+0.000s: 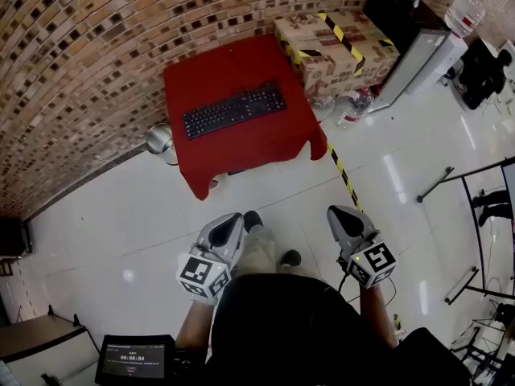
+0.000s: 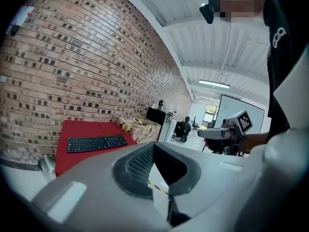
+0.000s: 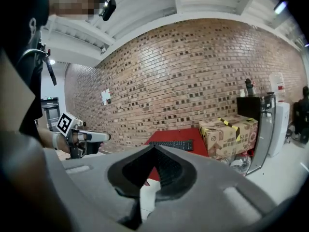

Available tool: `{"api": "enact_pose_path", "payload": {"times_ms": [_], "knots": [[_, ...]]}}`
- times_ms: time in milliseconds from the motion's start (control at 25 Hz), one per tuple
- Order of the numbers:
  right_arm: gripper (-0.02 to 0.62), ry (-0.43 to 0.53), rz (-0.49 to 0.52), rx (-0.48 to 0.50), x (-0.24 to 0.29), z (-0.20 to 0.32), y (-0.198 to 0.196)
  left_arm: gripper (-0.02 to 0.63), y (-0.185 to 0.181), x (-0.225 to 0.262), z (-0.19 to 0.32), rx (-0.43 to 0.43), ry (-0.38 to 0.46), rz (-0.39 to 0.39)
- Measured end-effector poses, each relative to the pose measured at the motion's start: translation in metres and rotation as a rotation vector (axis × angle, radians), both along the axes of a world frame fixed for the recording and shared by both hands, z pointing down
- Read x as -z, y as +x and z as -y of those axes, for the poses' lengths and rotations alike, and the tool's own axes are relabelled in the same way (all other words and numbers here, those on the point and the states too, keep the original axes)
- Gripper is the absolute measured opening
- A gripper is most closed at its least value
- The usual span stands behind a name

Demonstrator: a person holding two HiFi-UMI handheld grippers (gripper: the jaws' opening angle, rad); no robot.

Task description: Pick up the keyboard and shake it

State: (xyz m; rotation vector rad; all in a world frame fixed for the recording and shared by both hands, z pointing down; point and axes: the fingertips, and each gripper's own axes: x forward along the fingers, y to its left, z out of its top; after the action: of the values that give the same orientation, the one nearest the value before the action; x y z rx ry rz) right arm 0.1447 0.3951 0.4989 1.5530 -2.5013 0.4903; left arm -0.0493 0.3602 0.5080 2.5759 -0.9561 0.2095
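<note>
- The keyboard [image 1: 233, 110] is black and full-width. It lies flat and slightly askew near the middle of the red-draped worktop [image 1: 211, 71]. A thin line on the cloth behind it may be its cable, but I can't be sure at this range.
- Bare red cloth shows on every side of the keyboard, and its right end comes nearest to an edge.
- The worktop stands close to the curved brick wall [image 1: 80, 55]. Taped cardboard boxes [image 1: 338, 47] sit just beside its right side, and a metal bin [image 1: 159, 139] is at its left front corner.
- Open white floor [image 1: 121, 232] lies between me and the worktop's front edge.
- My left tool [image 1: 232, 222] and right tool [image 1: 341, 215] both have their jaws closed together on nothing. They are apart from each other and well short of the worktop.
</note>
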Motion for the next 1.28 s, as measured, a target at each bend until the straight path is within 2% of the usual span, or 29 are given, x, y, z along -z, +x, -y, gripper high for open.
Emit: {"api": "enact_pose_path", "payload": {"times_ms": [280, 480, 640, 840, 1120, 1280], "knots": [[-0.008, 0.003, -0.015, 0.028, 0.009, 0.098, -0.035, 0.014, -0.028, 0.008, 0.095, 0.012, 0.009, -0.011], [-0.008, -0.036, -0.046, 0.033, 0.006, 0.14, -0.05, 0.014, -0.047, 0.009, 0.143, 0.02, 0.002, -0.031], [-0.008, -0.076, -0.055, 0.003, -0.009, 0.16, -0.048, 0.014, -0.057, 0.0, 0.17, 0.02, -0.022, -0.025], [-0.008, -0.102, -0.07, 0.011, -0.017, 0.19, -0.045, 0.014, -0.062, -0.008, 0.199, 0.035, -0.051, -0.015], [-0.008, -0.148, -0.044, 0.06, -0.04, 0.256, -0.026, 0.014, -0.059, -0.027, 0.245, 0.104, -0.106, 0.016], [-0.008, -0.222, -0.019, 0.122, -0.072, 0.303, -0.009, 0.014, -0.055, -0.044, 0.279, 0.166, -0.15, 0.035]]}}
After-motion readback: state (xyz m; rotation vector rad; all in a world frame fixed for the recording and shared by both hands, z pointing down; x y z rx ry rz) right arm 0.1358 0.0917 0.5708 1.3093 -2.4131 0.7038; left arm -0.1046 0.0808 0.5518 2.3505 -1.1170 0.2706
